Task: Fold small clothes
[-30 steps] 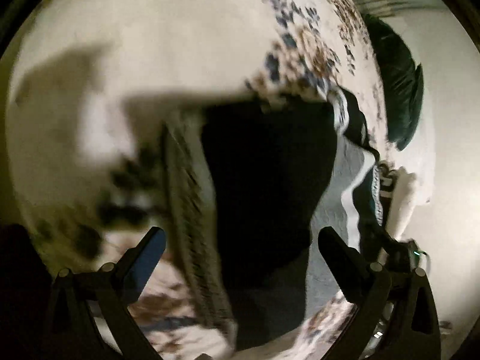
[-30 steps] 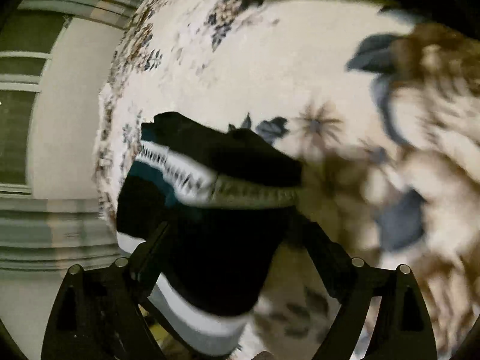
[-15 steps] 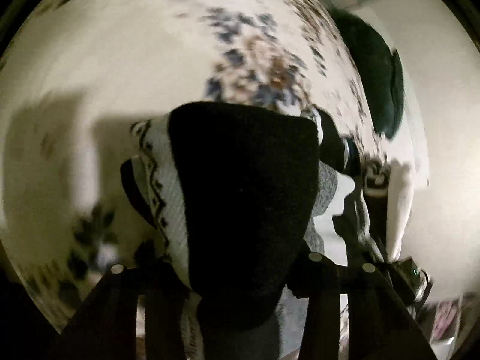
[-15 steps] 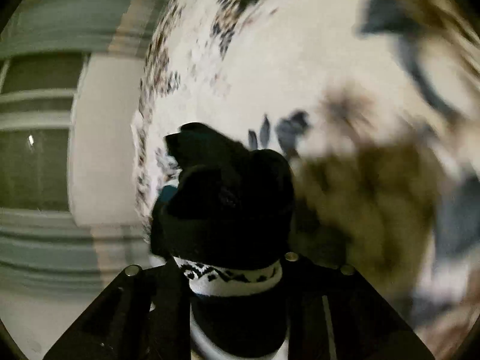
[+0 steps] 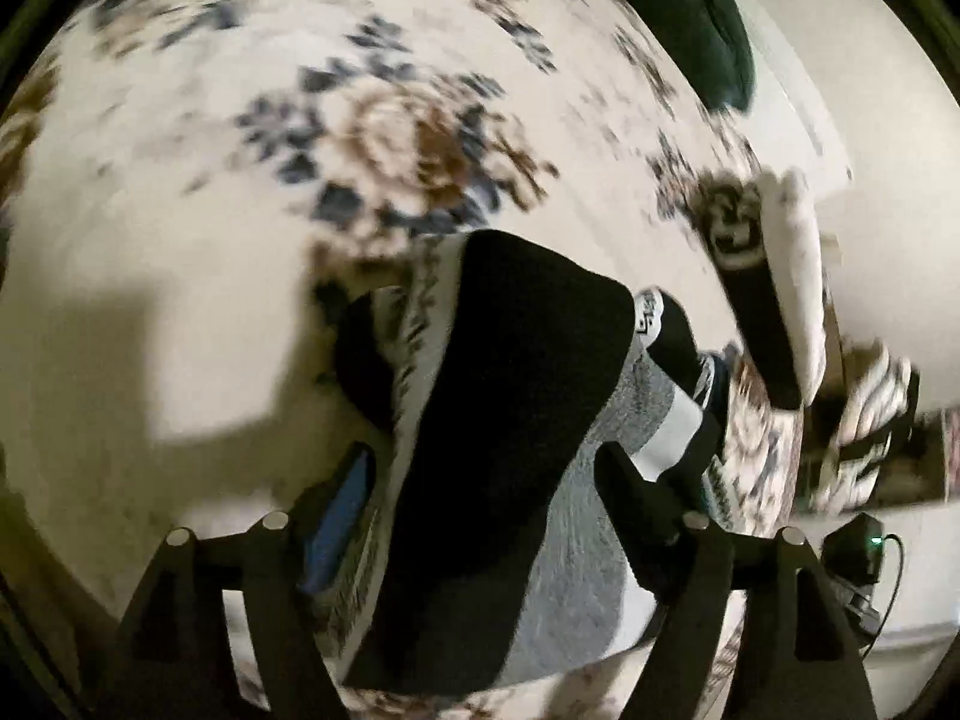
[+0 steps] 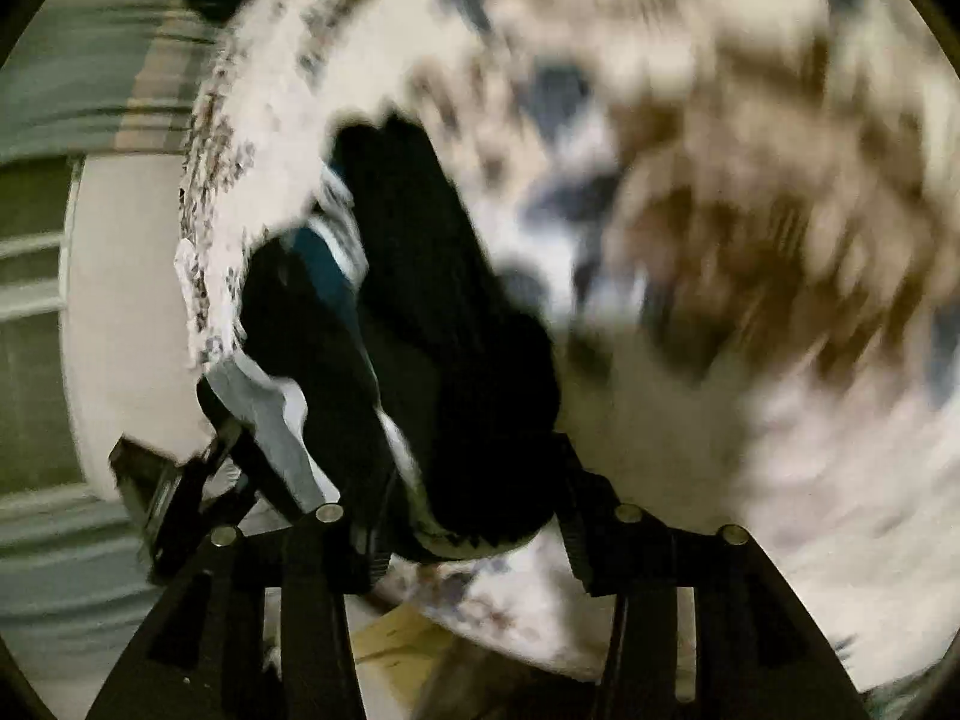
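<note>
Socks [image 5: 498, 420], a black, grey and white bundle, lie on a floral cloth [image 5: 180, 240] in the left wrist view, running from the middle toward the near edge. The left gripper [image 5: 486, 480] straddles them: its jaws have just been opening and now stand fairly wide, with the bundle between them. The blue-padded left finger [image 5: 342, 498] sits just beside the patterned edge; whether it touches is unclear. The right finger [image 5: 636, 504] lies against the grey and white part. Farther right, another black-and-white sock [image 5: 750, 300] and a white one [image 5: 792, 276] lie apart from the bundle. A dark green cushion [image 5: 690, 18] is at the far right.

In the right wrist view, blurred, the same bundle [image 6: 420, 330] stretches from the middle to the near edge, black with teal and white bands. The right gripper [image 6: 474, 516] has also just been opening; its jaws are moderately apart around the near end of the bundle, and the pads do not plainly press on it. The floral cloth [image 6: 720, 180] fills the right side.
</note>
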